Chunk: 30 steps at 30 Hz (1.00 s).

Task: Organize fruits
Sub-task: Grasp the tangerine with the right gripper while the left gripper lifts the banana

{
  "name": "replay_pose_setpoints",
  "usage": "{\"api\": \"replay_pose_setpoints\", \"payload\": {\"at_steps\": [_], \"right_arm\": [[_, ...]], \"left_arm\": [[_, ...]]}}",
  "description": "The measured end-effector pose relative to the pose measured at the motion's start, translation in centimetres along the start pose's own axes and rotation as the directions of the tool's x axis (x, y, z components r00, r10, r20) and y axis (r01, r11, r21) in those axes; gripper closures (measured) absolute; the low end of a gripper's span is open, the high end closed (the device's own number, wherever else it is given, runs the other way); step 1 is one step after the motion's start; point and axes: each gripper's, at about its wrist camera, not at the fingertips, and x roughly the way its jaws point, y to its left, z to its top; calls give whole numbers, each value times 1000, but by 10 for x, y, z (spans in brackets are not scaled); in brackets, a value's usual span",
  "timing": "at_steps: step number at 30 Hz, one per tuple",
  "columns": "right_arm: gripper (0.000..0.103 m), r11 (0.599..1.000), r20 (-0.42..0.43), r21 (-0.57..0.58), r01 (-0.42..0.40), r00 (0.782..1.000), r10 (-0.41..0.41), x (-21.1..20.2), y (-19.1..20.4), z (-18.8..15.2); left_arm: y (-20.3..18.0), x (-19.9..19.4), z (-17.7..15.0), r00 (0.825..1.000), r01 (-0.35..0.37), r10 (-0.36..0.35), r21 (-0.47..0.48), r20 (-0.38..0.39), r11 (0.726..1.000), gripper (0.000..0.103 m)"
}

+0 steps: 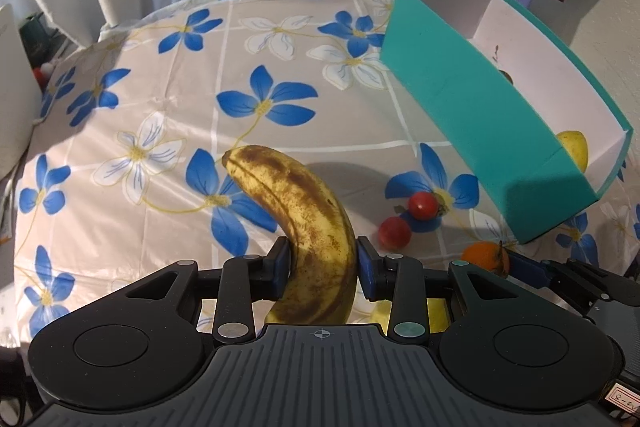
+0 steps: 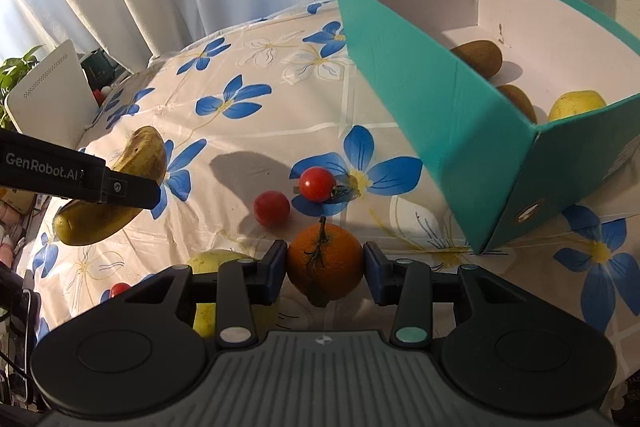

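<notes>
My left gripper (image 1: 322, 267) is shut on a spotted yellow banana (image 1: 304, 223) and holds it above the flowered tablecloth; the banana also shows in the right wrist view (image 2: 116, 187). My right gripper (image 2: 325, 269) is shut on an orange with a stem (image 2: 325, 259), also visible in the left wrist view (image 1: 486, 257). A teal box (image 2: 432, 107) stands to the right, with two kiwis (image 2: 480, 57) and a yellow fruit (image 2: 576, 105) inside. Two red cherry tomatoes (image 2: 317, 183) lie on the cloth ahead of the right gripper.
A yellow-green fruit (image 2: 212, 263) and another small tomato (image 2: 120, 289) lie under the right gripper's left side. A white device (image 2: 52, 99) and a plant stand at the table's far left. Curtains hang behind the table.
</notes>
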Motion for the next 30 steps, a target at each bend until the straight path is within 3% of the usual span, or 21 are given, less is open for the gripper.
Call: {"api": "replay_pose_setpoints", "payload": {"at_steps": [10, 30], "right_arm": [[63, 998, 150, 48, 38, 988, -45, -51, -8, 11], [63, 971, 227, 191, 142, 956, -184, -97, -42, -8]], "left_arm": [[-38, -13, 21, 997, 14, -22, 99, 75, 995, 65], [-113, -14, 48, 985, 71, -109, 256, 136, 964, 64]]}}
